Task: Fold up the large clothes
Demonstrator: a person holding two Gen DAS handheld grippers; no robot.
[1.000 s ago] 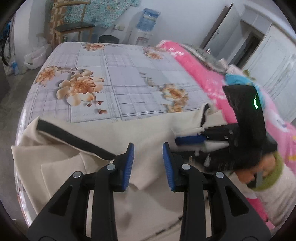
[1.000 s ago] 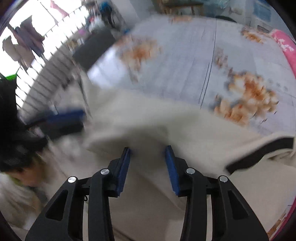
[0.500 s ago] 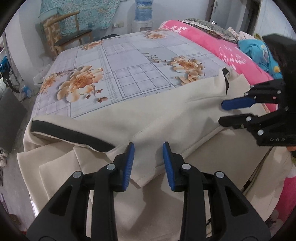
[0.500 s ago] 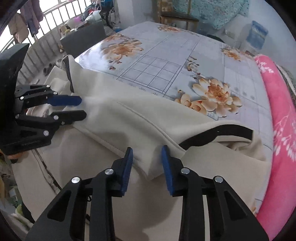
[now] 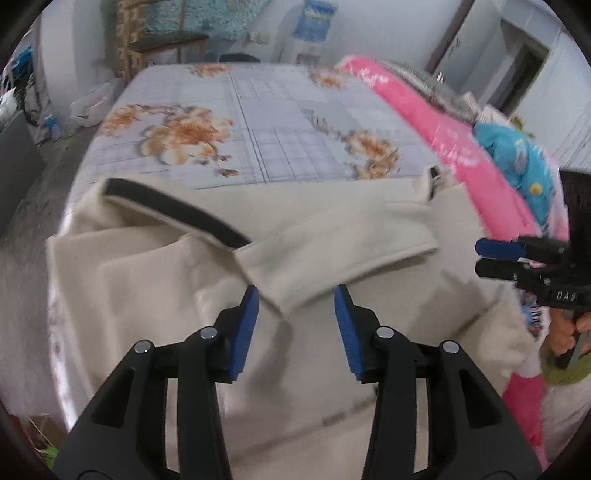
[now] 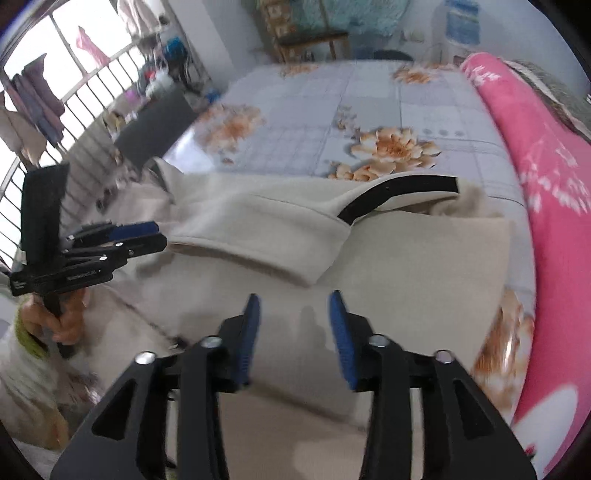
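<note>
A cream garment [image 5: 155, 295] with a black-trimmed cuff [image 5: 173, 212] lies spread on the near part of the bed; one sleeve [image 5: 343, 254] is folded across its body. It also shows in the right wrist view [image 6: 406, 266], with the folded sleeve [image 6: 258, 229] and black cuff [image 6: 399, 192]. My left gripper [image 5: 295, 325] is open and empty, just above the sleeve's lower edge. My right gripper [image 6: 293, 332] is open and empty over the garment's body. Each gripper shows in the other's view: the right one [image 5: 498, 258] and the left one [image 6: 122, 240].
The bed has a grey floral checked sheet [image 5: 280, 110]. A pink blanket [image 5: 443, 140] and a blue bundle [image 5: 517, 155] lie along its right side. A wooden chair [image 5: 166, 40] and water dispenser [image 5: 314, 26] stand beyond. A window railing [image 6: 55, 122] runs at left.
Both grippers have pulled back from the garment and opened wider. The sleeve now lies folded flat across the body. The right gripper has moved away to the bed's right edge.
</note>
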